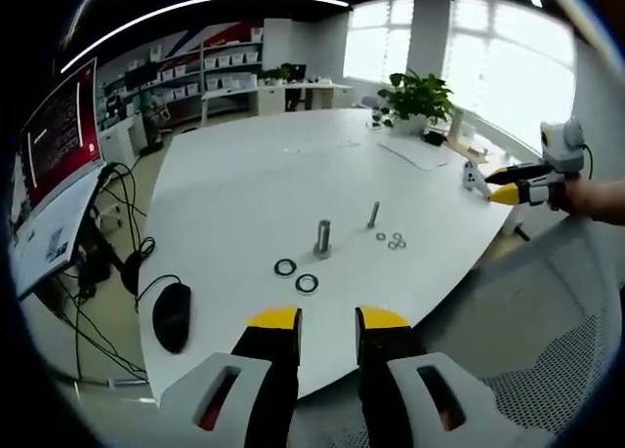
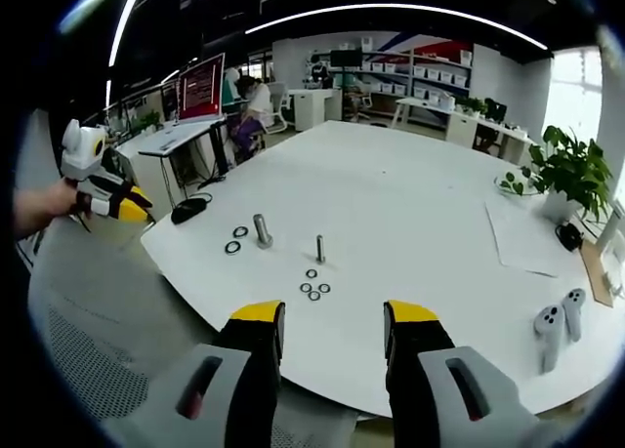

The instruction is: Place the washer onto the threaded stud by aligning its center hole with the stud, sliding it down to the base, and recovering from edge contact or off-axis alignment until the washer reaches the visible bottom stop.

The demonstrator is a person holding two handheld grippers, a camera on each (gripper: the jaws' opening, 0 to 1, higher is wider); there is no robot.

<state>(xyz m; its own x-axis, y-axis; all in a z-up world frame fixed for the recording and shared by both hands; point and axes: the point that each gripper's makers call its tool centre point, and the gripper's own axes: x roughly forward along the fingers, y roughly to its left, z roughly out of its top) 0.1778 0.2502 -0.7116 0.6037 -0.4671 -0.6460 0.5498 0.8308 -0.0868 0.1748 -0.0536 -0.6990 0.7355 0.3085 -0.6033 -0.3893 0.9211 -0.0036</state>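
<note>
Two claws are mine, one in each hand, and both hang at the near edge of the white table (image 1: 254,175) with nothing between their jaws.

From the left gripper view, going left to right: a red screen (image 1: 59,141) stands off the table's far left, and a black mouse (image 1: 172,316) lies near the table's left edge. Next come two dark rings (image 1: 296,275) lying flat, side by side, and just behind them a thick metal sleeve (image 1: 322,238) standing upright. My left claw (image 1: 328,321) sits below these, jaws parted with a plain gap, yellow tips over the table edge. To its right stands the thin threaded stud (image 1: 373,214), upright and bare, and just right of it a small cluster of washers (image 1: 393,241) lies flat on the table, apart from the stud. A potted plant (image 1: 418,99) stands further back, and my right claw comes in at the far right.

From the right gripper view, my left claw shows at far left, then the mouse (image 2: 188,209), the rings (image 2: 236,239), the sleeve (image 2: 262,230), the stud (image 2: 319,249) and the washers (image 2: 314,287) in front of it. My right claw (image 2: 332,316) is spread wide, holding nothing. Two white controllers (image 2: 559,321) lie at the right.
</note>
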